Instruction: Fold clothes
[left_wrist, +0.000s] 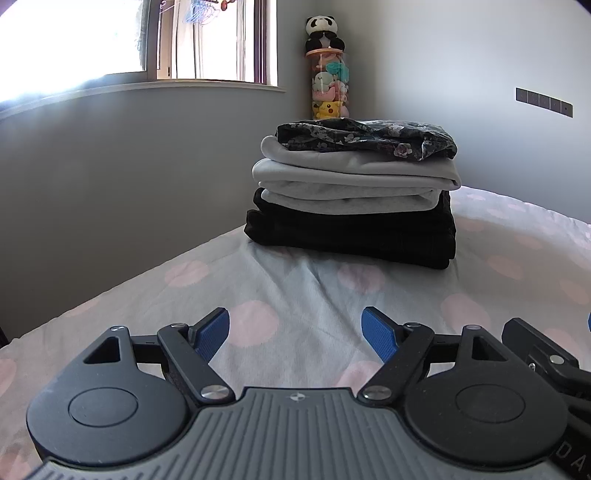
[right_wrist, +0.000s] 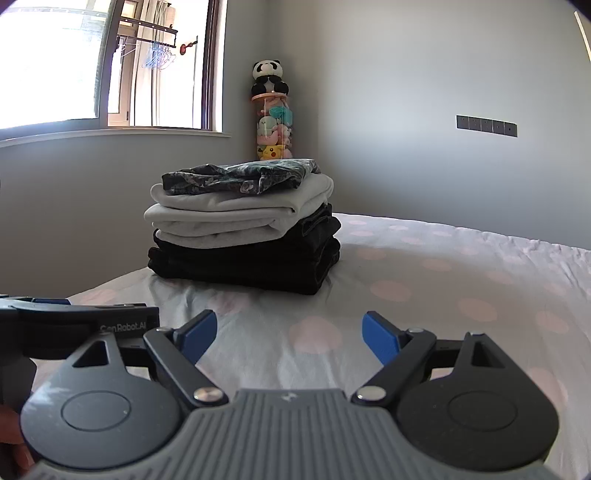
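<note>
— Both tools idle: left hand-held gripper (left_wrist: 295, 334) and right hand-held gripper (right_wrist: 289, 334) gape wide over the bed (left_wrist: 303, 295), gripping nothing.

— And the clothes?

— Stack of folded clothes (left_wrist: 352, 195) sits farther up the bed, near the corner. Soft, light, floppy, I'd judge; the floral top piece (left_wrist: 365, 140) looks slippery.

— Where to hold?

— At a folded edge, both sides. Its long axis runs across the view.
</note>
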